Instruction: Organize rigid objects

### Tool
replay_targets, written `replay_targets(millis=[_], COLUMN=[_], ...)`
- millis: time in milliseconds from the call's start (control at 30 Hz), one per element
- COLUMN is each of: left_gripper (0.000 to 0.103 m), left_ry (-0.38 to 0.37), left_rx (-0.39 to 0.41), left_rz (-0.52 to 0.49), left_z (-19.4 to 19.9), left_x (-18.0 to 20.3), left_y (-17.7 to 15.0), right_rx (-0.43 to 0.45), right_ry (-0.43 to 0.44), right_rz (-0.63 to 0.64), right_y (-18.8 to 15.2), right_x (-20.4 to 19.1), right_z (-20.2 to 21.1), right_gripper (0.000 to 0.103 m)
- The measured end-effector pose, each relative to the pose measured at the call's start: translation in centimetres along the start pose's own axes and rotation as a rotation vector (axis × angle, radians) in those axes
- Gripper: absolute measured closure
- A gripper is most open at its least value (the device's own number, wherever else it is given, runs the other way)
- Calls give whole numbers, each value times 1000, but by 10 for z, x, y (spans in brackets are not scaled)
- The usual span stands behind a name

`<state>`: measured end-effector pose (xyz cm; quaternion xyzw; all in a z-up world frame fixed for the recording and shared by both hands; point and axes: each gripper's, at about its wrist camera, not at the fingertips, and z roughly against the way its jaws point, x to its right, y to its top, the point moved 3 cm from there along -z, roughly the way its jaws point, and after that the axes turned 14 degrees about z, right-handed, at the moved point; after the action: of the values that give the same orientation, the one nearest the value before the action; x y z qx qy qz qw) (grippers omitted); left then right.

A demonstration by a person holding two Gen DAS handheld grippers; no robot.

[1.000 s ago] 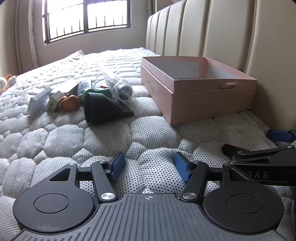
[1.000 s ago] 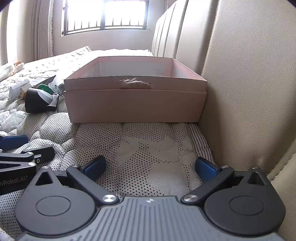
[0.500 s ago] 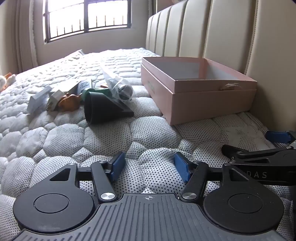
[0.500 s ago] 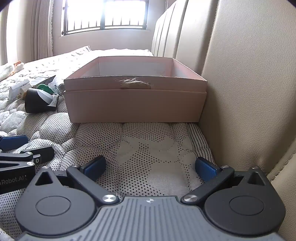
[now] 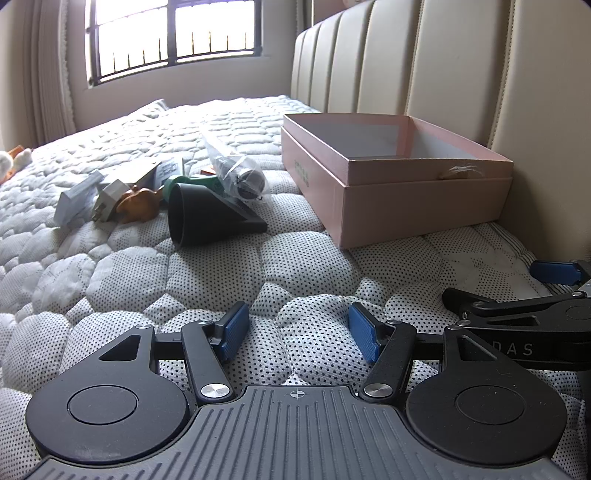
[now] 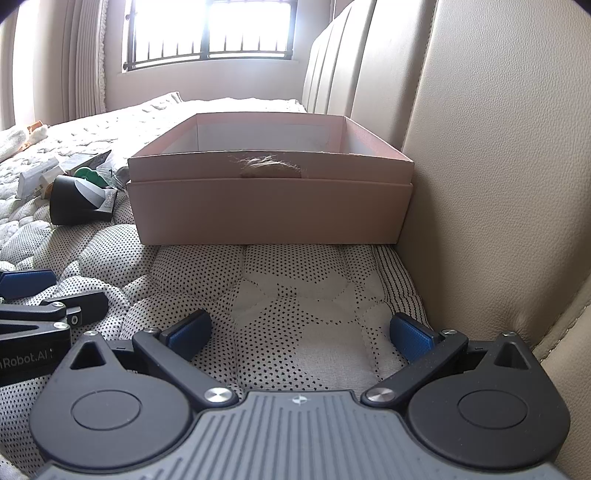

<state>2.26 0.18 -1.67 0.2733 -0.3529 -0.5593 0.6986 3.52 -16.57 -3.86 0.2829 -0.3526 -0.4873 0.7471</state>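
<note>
An open pink box point(image 5: 406, 184) stands on the mattress against the headboard; it also shows in the right wrist view point(image 6: 269, 206). Left of it lies a pile: a black cone-shaped nozzle point(image 5: 207, 218), a clear bag holding a dark round part point(image 5: 240, 173), a green piece point(image 5: 188, 182), a brown animal figure point(image 5: 138, 201), a white plug point(image 5: 109, 197) and a white packet point(image 5: 75, 197). My left gripper point(image 5: 295, 330) is open and empty, low over the mattress, short of the pile. My right gripper point(image 6: 301, 334) is open and empty in front of the box.
The padded beige headboard point(image 6: 498, 166) runs along the right. The quilted mattress point(image 5: 110, 269) stretches to a barred window point(image 5: 170, 33). A small plush toy point(image 5: 11, 160) lies at the far left. Each gripper shows at the edge of the other's view.
The left wrist view has shifted very slightly; the right gripper's fingertip sits a little lower in it. Nothing was grasped or released.
</note>
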Motion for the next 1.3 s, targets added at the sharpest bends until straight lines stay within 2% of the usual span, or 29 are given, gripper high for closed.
replay_targets(millis=[1300], left_gripper=[37], left_ry=[3], left_rx=[0], left_rz=[-5], left_z=[0], left_x=[0], left_y=[0], right_rx=[0], right_ry=[1], right_rz=[-1], right_y=[-1], right_x=[1], right_z=[0], right_gripper=[0])
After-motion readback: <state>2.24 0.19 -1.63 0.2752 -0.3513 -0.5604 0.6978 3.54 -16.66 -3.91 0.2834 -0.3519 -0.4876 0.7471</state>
